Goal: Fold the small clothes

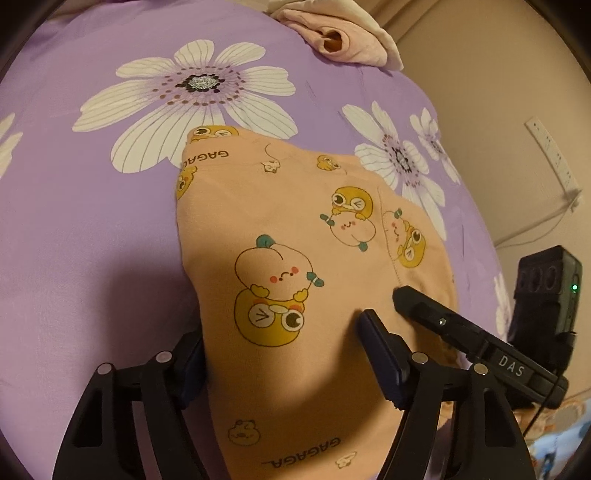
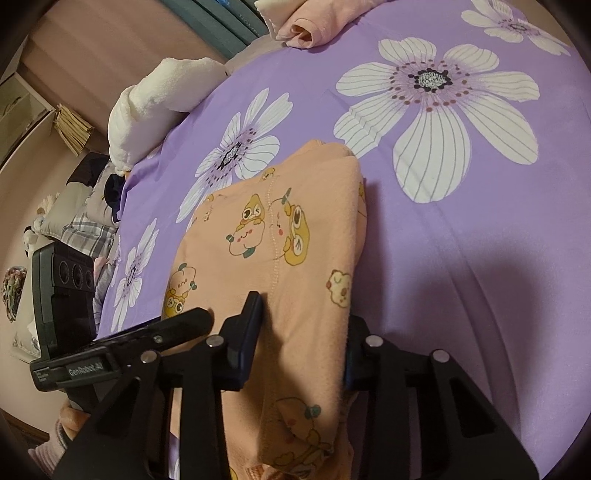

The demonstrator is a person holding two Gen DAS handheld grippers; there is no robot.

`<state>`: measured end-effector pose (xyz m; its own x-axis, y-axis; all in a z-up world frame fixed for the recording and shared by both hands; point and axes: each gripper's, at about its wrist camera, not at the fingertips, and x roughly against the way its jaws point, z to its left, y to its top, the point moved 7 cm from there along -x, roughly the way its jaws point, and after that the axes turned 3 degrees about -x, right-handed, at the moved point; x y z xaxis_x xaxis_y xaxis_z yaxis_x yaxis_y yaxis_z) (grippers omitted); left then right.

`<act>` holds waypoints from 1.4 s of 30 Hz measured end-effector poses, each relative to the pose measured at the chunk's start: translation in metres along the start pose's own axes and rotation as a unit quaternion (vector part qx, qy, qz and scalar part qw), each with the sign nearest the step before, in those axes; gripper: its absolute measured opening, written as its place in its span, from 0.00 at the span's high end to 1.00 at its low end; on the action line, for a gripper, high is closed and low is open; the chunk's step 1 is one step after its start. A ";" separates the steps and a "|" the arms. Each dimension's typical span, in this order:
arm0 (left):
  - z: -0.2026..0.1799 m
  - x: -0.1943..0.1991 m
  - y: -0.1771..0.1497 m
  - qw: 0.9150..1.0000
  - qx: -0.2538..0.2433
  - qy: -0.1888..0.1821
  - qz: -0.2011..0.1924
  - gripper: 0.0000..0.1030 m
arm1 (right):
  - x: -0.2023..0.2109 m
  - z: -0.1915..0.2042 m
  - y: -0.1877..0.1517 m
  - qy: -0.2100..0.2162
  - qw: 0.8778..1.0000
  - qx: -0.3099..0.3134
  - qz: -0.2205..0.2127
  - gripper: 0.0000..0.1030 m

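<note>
Both hand-held grippers straddle the peach cartoon-print garment (image 1: 295, 229) lying folded on the purple flowered bedsheet (image 1: 92, 221). Left hand-held gripper (image 1: 280, 343) stands spread wide over the cloth, unclenched. Right hand-held gripper (image 2: 303, 325) has its fingers clenched on a raised fold of that garment.

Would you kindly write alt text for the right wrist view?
A folded peach garment with cartoon prints lies on a purple floral bedsheet, its near end between the fingers of the right gripper. The left gripper reaches in from the left beside it; pink clothes lie beyond.
</note>
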<state>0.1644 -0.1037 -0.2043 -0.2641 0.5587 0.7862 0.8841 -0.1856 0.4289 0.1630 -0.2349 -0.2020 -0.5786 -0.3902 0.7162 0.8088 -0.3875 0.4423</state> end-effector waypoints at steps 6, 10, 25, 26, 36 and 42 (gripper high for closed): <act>0.000 0.002 -0.002 1.000 -0.010 0.014 0.000 0.51 | 0.002 0.009 0.001 -0.021 0.999 0.029 -0.015 0.77; -0.005 0.004 -0.003 1.000 -0.020 0.018 -0.004 0.67 | 0.004 0.018 0.002 -0.036 0.998 0.047 -0.027 0.80; -0.012 0.027 -0.010 0.999 -0.020 -0.009 -0.025 0.76 | 0.027 0.052 -0.002 -0.034 0.993 0.092 -0.059 0.82; -0.012 0.029 -0.011 0.999 -0.020 -0.010 -0.025 0.76 | 0.029 0.054 -0.002 -0.033 0.993 0.094 -0.059 0.82; -0.009 0.058 -0.019 0.999 -0.015 -0.015 -0.049 0.76 | 0.043 0.081 -0.013 -0.029 0.990 0.121 -0.064 0.82; -0.004 0.078 -0.024 0.998 -0.009 -0.016 -0.065 0.76 | 0.051 0.101 -0.018 -0.022 0.988 0.139 -0.069 0.82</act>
<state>0.1206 -0.0589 -0.1516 -0.3631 0.6042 0.7093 0.8360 -0.1250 0.5344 0.1291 -0.1631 -0.1187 -0.6849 -0.3112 0.6588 0.7239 -0.1878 0.6638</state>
